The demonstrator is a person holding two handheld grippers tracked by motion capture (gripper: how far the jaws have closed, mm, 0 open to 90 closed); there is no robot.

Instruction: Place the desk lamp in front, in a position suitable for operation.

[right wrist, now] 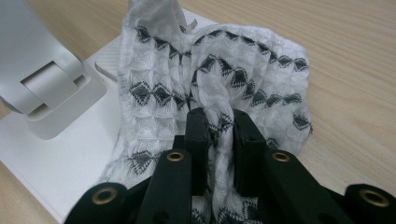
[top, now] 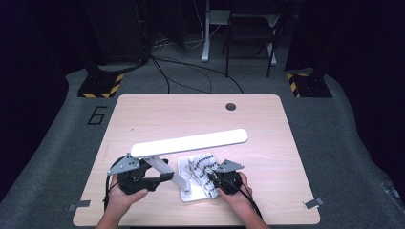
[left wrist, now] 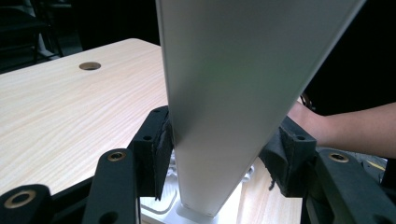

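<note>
Cloth (right wrist: 210, 88) and desk lamp at the near edge of a wooden table (top: 157, 114).

Nearest the person, the right gripper (right wrist: 219, 135) has its jaws closed tight on a fold of the white cloth with dark diamond pattern, which lies bunched on the lamp's flat white base (right wrist: 70, 154) and spills onto the pale wood. Just beside it, the left gripper (left wrist: 219, 154) has its jaws pressed against both sides of the lamp arm (left wrist: 224, 116), holding it. Above them the lamp's long lit head (top: 191, 141) stretches across the table's middle. Farther off, a round cable hole (top: 231, 106) sits near the far edge. Beyond, grey carpet bears a "6" (top: 97, 115), yellow-black striped stand feet (top: 101, 87), cables and a dark room.
</note>
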